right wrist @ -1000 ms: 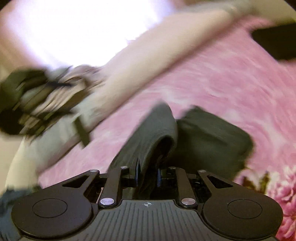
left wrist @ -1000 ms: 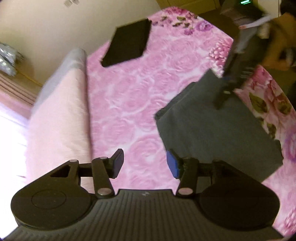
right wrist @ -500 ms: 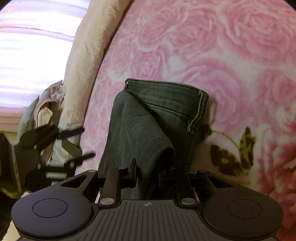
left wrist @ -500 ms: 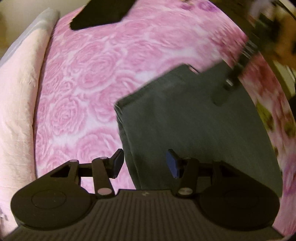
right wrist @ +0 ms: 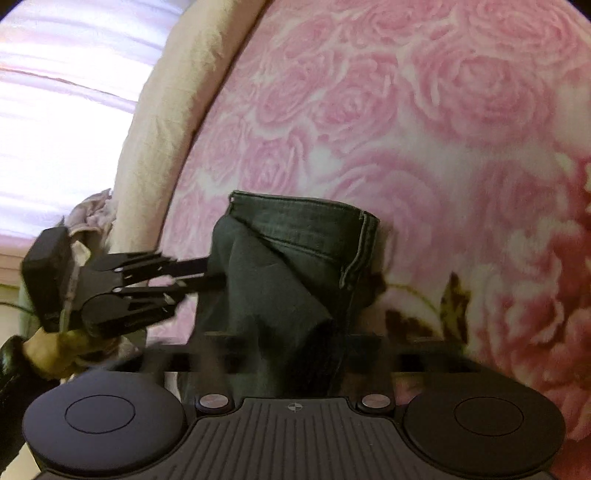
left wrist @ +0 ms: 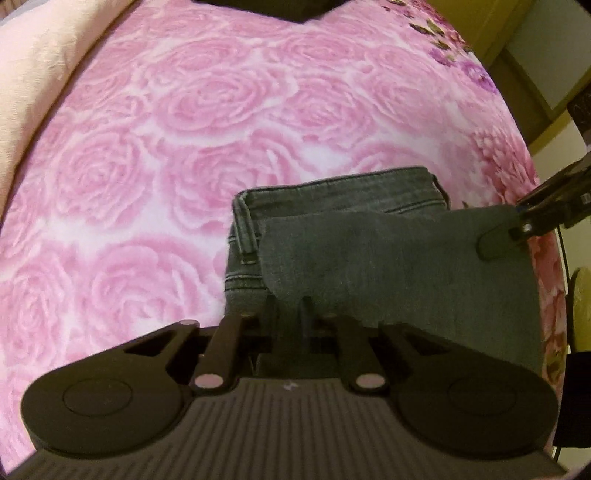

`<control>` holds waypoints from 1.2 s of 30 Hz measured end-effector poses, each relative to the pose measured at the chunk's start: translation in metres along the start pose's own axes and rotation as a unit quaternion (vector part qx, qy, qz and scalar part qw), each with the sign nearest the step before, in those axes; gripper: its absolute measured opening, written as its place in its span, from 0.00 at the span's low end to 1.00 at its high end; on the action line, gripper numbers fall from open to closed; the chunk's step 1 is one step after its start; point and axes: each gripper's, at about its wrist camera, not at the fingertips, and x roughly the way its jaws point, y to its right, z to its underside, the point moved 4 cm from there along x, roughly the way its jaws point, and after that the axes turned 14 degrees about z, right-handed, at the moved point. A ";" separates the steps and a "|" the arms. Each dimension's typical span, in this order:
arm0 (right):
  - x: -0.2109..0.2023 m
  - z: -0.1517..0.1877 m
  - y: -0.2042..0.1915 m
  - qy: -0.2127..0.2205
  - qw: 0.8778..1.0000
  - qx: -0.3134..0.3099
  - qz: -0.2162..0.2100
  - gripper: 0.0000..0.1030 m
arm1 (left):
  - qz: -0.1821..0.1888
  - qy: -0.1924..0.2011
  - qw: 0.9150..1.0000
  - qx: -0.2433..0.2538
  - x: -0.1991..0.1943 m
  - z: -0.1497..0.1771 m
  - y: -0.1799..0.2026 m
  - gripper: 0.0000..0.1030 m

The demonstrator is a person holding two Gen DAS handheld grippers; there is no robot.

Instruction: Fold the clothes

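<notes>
The left gripper (left wrist: 288, 310) has its jaws drawn narrow and clamped on the near edge of the folded-over layer of the jeans (left wrist: 388, 258), the cloth bunching up between them. The right gripper (right wrist: 291, 354) is blurred in its own view, so its fingers smear across the picture, yet a ridge of dark denim rises straight out of the gap, and in the left view its tip sits pinched on the right corner of the same layer; I judge it closed on the jeans too. The denim looks thick and fairly heavy for its size: it will sag between two holds but keeps a crease well and is not slippery, so a firm pinch at the two corners of the free edge should carry the layer without losing it. Grabbing only the top layer matters, since the stack beneath could drag along. The jeans are dark grey, already folded into a compact block lying on the bed (left wrist: 184, 147), with the seamed waistband (left wrist: 332, 188) and a belt loop showing at the far side. Beyond them spreads the pink rose-patterned blanket, a pale cream pillow (left wrist: 33, 74) along the left edge, and another dark folded garment (left wrist: 266, 7) at the far end.
</notes>
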 end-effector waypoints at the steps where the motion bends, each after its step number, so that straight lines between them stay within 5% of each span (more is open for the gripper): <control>1: -0.003 -0.002 -0.005 0.001 1.000 -0.013 0.005 0.23 | -0.005 0.006 1.000 0.001 -0.008 0.001 0.003 0.07; 7: -0.029 -0.022 -0.046 0.038 0.993 -0.105 -0.032 0.19 | -0.049 0.060 0.997 -0.022 -0.064 -0.001 0.000 0.07; 10: -0.017 -0.040 -0.038 0.055 0.992 -0.108 -0.025 0.19 | -0.049 0.062 0.996 -0.033 -0.045 -0.013 -0.011 0.07; 15: 0.014 -0.047 0.000 0.016 0.998 -0.066 -0.003 0.20 | -0.038 0.019 0.999 -0.033 0.014 -0.020 -0.024 0.12; 17: 0.007 -0.045 0.004 0.021 0.998 -0.062 0.006 0.31 | -0.037 0.022 0.998 -0.045 0.013 -0.019 -0.028 0.18; 18: 0.000 -0.044 0.005 0.031 0.997 -0.063 0.023 0.55 | -0.038 0.021 0.998 -0.048 0.007 -0.018 -0.030 0.19; 19: -0.007 -0.043 0.005 0.044 0.996 -0.062 0.038 0.60 | -0.040 0.021 0.998 -0.051 0.001 -0.017 -0.031 0.20; 22: -0.033 -0.043 -0.006 0.090 0.991 -0.076 0.066 0.60 | -0.051 0.027 0.997 -0.047 -0.024 -0.014 -0.033 0.19; 25: -0.054 -0.038 -0.042 0.146 0.976 -0.154 0.051 0.60 | -0.054 0.041 0.997 -0.043 -0.040 -0.019 -0.033 0.18; 29: -0.024 -0.027 -0.069 0.117 0.968 -0.217 0.040 0.52 | -0.031 0.058 0.997 -0.042 -0.029 -0.037 -0.032 0.17; 31: 0.002 -0.026 -0.061 0.094 0.968 -0.222 0.072 0.52 | -0.009 0.047 0.998 -0.044 -0.005 -0.045 -0.034 0.18; 36: 0.026 -0.026 -0.034 0.096 0.963 -0.241 0.074 0.50 | 0.004 0.038 0.997 -0.068 0.040 -0.046 -0.051 0.22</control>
